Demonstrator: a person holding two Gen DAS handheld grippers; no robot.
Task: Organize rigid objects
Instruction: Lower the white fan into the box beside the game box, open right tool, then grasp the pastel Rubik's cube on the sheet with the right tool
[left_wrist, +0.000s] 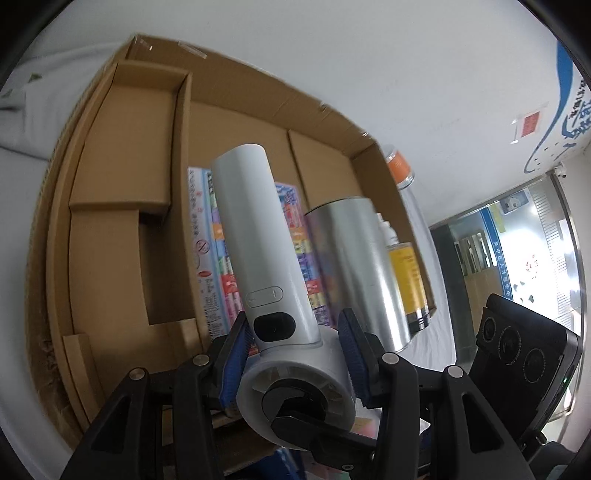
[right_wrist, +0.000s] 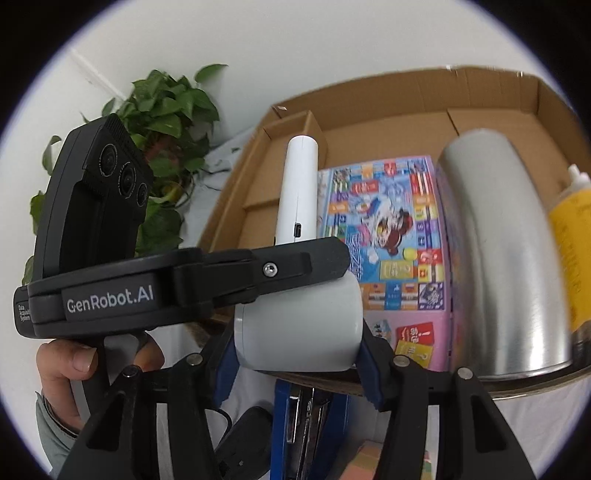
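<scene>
Both tongs grip one white handheld fan (left_wrist: 275, 295) at its round head: the left gripper (left_wrist: 291, 354) has its blue pads pressed on the head's sides, and the right gripper (right_wrist: 299, 354) clamps it likewise, crossing the left. The handle's long axis runs away from the tongs, over the cardboard box (left_wrist: 110, 184) beyond. Farther ahead lie a colourful game board (right_wrist: 388, 229) and, right, a silver can (left_wrist: 354, 258).

Cardboard box (right_wrist: 491, 96) served as landmark. Inside it: game board (right_wrist: 388, 236) flat on floor, metal can (right_wrist: 502, 258) at board's right, handheld fan (left_wrist: 258, 243) over board's left edge.
</scene>
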